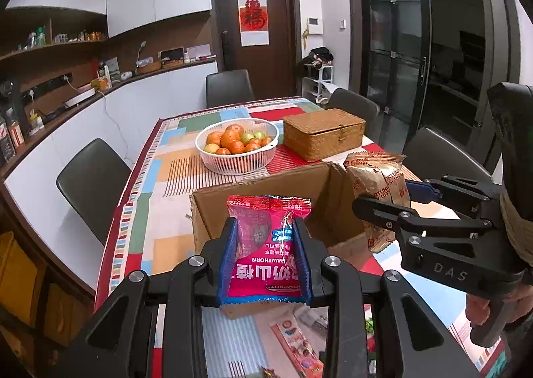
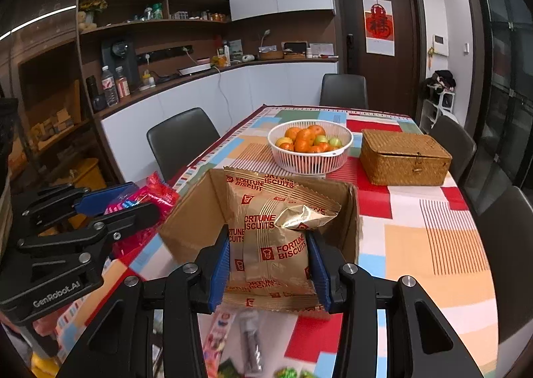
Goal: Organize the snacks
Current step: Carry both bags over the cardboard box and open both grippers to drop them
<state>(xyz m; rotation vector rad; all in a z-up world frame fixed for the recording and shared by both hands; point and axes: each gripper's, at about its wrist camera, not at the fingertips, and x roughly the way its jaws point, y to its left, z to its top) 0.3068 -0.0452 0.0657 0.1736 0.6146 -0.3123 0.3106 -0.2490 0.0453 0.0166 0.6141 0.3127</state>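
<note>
My left gripper (image 1: 265, 234) is shut on a red hawthorn snack packet (image 1: 266, 244) and holds it upright just in front of an open cardboard box (image 1: 266, 185). My right gripper (image 2: 269, 244) is shut on gold Fortune Biscuits packets (image 2: 273, 231) and holds them over the near side of the same box (image 2: 193, 221). The right gripper also shows in the left wrist view (image 1: 396, 201) at the box's right side, with the gold packets (image 1: 376, 178). The left gripper shows in the right wrist view (image 2: 123, 201) with the red packet (image 2: 156, 194).
A white basket of oranges (image 1: 210, 151) and a shut wicker box (image 1: 323, 136) stand beyond the cardboard box on the patterned tablecloth (image 2: 433, 244). Loose snack packets (image 1: 296, 341) lie on the table under the grippers. Dark chairs (image 1: 90, 185) ring the table.
</note>
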